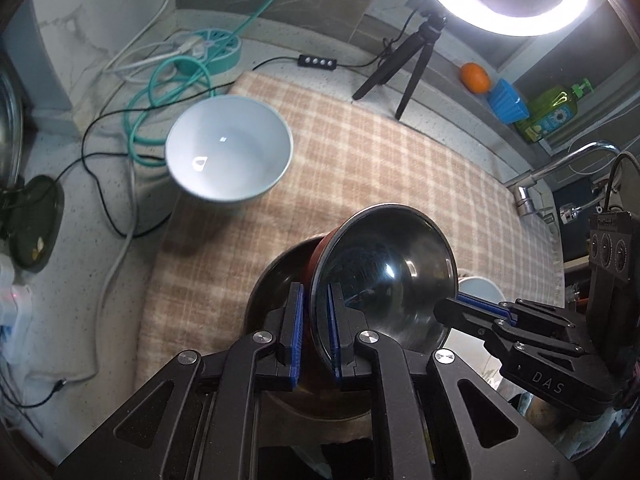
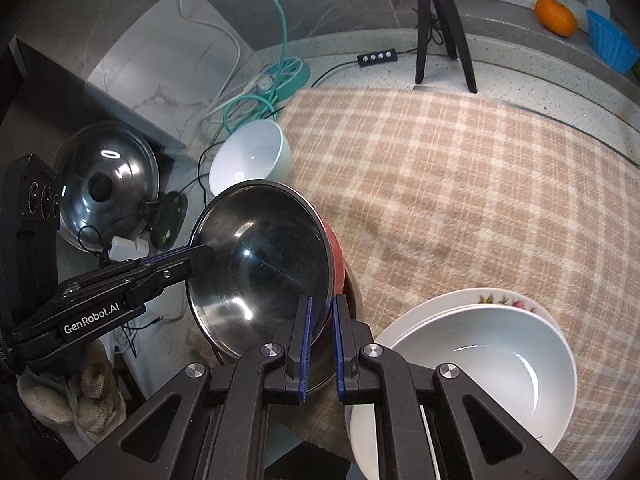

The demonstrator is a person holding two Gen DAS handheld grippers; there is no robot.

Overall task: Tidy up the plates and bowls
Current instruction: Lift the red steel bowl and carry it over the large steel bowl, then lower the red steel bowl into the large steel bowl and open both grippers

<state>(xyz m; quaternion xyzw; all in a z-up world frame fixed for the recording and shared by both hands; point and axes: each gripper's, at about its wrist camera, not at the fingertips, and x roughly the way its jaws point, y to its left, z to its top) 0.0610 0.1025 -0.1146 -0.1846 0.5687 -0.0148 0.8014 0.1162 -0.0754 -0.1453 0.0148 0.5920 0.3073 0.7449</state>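
Both grippers hold one steel bowl with a red outside [image 1: 384,272], tilted above the near edge of the checked cloth [image 1: 380,168]. My left gripper [image 1: 316,292] is shut on its near rim, one blue pad inside and one outside. My right gripper [image 2: 323,304] is shut on the opposite rim of the same bowl [image 2: 260,264]. Each wrist view shows the other gripper clamped on the far rim: the right gripper [image 1: 448,306], the left gripper [image 2: 200,254]. A second dark steel bowl [image 1: 272,276] lies just under the held one. A white bowl [image 1: 228,152] stands at the cloth's left edge.
A white deep bowl [image 2: 480,360] rests on a flowered plate [image 2: 504,300] at the near right. A pot lid [image 2: 108,184] and teal cables [image 1: 176,92] lie to the left. A ring light tripod [image 1: 412,60], an orange [image 1: 475,77], a soap bottle [image 1: 556,112] and a faucet [image 1: 560,164] line the back right.
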